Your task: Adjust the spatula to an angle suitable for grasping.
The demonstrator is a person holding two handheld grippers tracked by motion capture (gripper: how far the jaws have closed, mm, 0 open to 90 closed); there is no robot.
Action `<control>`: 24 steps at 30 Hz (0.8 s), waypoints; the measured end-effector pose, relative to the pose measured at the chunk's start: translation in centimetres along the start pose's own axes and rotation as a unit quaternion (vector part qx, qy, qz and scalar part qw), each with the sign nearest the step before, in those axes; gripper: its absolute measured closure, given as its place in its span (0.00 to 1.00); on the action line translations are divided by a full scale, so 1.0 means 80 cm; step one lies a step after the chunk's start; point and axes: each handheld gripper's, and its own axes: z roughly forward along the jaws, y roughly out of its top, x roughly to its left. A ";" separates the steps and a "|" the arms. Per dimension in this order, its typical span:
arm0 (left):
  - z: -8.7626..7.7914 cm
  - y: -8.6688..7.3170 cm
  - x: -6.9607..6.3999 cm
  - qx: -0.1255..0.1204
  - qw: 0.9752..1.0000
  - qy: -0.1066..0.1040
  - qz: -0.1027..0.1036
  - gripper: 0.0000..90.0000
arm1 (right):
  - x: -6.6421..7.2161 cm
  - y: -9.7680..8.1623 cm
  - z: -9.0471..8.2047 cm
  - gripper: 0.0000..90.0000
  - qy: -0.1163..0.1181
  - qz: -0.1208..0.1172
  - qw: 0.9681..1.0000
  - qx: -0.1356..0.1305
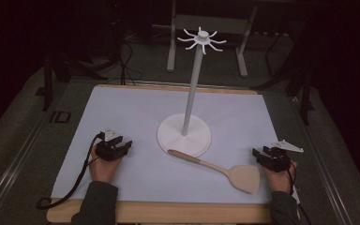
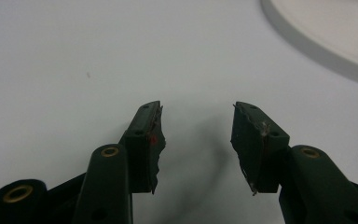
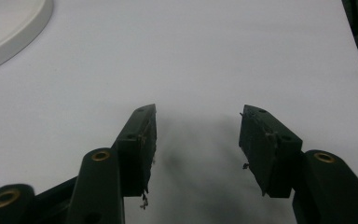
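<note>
Your pale wooden spatula with the broad flat blade (image 1: 220,169) lies flat on the white sheet covering the worktop (image 1: 136,112), near the front edge and right of centre, its handle tip touching or overlapping the round base of the white utensil stand with hooks at the top of its pole (image 1: 184,134), its blade pointing toward the front right corner. That puts the blade just beside your right tool (image 1: 264,155), probably so the nearer hand can take it and lift it toward the hooks. Your right tool rests low by the right edge, jaws standing well apart with nothing between them (image 3: 196,126) (bare sheet shows in the gap). Your left tool (image 1: 119,146) sits near the front left, away from the spatula, jaws likewise parted and empty (image 2: 196,122). Both forearms come in from the front edge, hands resting on the sheet, tools angled inward toward the stand.
</note>
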 end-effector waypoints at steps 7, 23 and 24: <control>-0.002 -0.001 -0.001 -0.012 1.000 -0.007 0.009 0.61 | 0.002 0.000 -0.001 0.52 0.006 -0.011 1.000 -0.001; -0.003 -0.003 -0.001 -0.017 1.000 -0.007 0.009 0.58 | 0.016 0.022 -0.013 0.56 0.050 -0.045 0.998 0.019; -0.003 -0.003 -0.001 -0.017 1.000 -0.007 0.008 0.58 | 0.017 0.024 -0.015 0.56 0.054 -0.047 0.997 0.021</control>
